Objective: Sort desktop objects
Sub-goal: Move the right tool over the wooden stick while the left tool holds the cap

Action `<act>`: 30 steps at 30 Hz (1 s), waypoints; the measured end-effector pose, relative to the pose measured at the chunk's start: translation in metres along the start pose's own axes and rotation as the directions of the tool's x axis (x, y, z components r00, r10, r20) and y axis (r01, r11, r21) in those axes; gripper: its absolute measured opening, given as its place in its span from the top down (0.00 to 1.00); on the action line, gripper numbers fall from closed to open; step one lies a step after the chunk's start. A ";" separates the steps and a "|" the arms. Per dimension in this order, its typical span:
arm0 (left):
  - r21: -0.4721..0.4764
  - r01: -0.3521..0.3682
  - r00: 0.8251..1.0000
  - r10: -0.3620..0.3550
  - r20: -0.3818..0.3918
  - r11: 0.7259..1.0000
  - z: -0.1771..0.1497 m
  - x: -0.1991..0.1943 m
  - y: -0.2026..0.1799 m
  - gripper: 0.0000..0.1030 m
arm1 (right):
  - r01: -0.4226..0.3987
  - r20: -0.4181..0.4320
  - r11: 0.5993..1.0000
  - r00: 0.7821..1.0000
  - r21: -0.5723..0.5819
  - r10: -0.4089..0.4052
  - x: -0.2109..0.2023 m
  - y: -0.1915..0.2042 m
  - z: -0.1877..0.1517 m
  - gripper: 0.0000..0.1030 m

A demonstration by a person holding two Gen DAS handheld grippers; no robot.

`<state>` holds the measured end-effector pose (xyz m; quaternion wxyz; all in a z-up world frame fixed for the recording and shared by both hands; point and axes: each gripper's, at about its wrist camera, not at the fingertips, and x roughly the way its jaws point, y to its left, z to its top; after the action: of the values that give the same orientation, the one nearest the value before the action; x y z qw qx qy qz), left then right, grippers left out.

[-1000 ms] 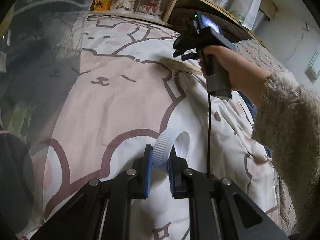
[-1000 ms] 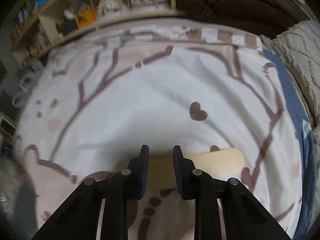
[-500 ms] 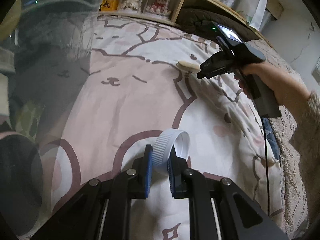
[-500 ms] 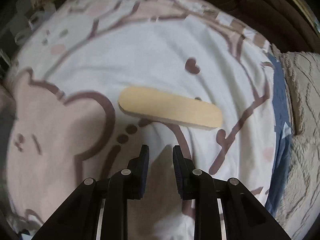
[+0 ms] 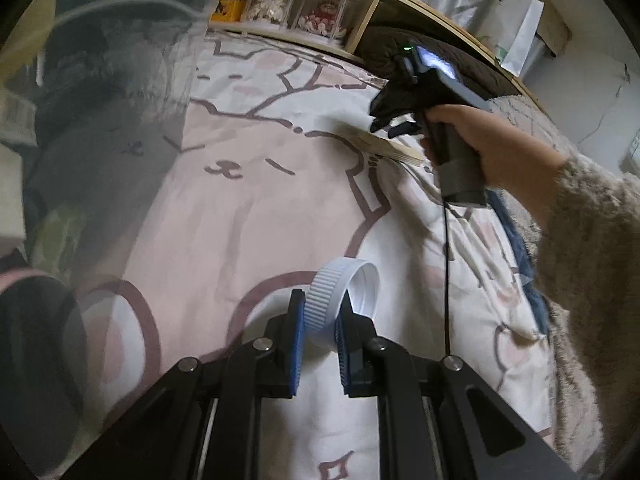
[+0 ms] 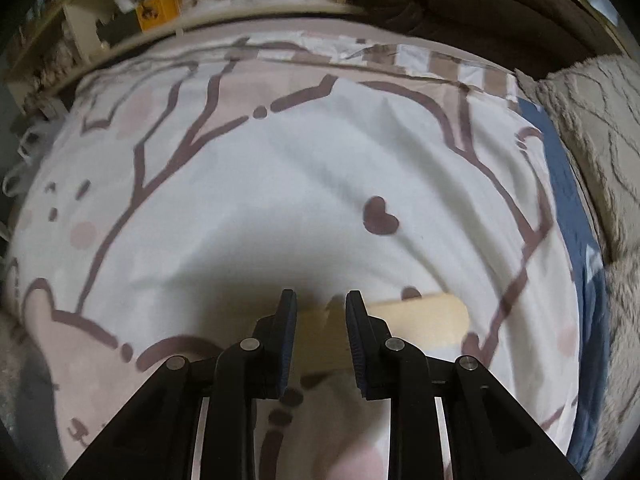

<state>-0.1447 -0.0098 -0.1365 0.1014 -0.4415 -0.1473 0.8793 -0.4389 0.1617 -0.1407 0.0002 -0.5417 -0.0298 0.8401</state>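
Note:
A white ribbed bottle cap (image 5: 340, 292) is clamped on its side between the blue pads of my left gripper (image 5: 320, 304), just above the bear-print bedsheet (image 5: 240, 208). A flat, round-ended wooden stick (image 6: 420, 316) lies on the sheet. My right gripper (image 6: 321, 300) is lowered onto its left part, with the jaws a narrow gap apart and the wood showing between and under them, not pinched. In the left wrist view the same stick (image 5: 372, 146) lies farther up the bed under the right gripper (image 5: 390, 126), which a hand (image 5: 480, 136) in a fluffy sleeve holds.
A wooden shelf (image 5: 304, 12) with clear boxes of figurines runs along the head of the bed, next to a dark cushion (image 5: 384, 48). A beige knitted blanket (image 6: 600, 140) covers the right side. A translucent plastic bin (image 5: 100, 120) stands at the left.
Half a second ago my right gripper was pulled back with the whole stick lying free ahead of it; now it is down over the stick again. The left gripper still holds the cap.

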 end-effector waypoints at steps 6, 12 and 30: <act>0.005 0.012 1.000 -0.012 -0.008 1.000 0.001 0.004 -0.001 0.86 | 0.105 -0.011 0.990 0.994 -0.096 -0.107 0.008 0.005 0.001 0.49; -0.003 0.007 1.000 -0.007 0.005 1.000 0.004 -0.002 0.000 0.86 | 0.058 -0.111 0.972 0.990 -0.229 -0.085 -0.013 0.006 -0.004 0.49; 0.002 0.024 0.999 -0.024 0.031 1.000 0.006 -0.015 -0.001 0.86 | -0.011 -0.134 0.999 0.991 0.045 0.017 -0.042 -0.035 -0.022 0.49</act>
<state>-0.1413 -0.0144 -0.1216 0.1100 -0.4258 -0.1534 0.8849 -0.4025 0.1960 -0.1098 0.0083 -0.5971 -0.0075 0.8021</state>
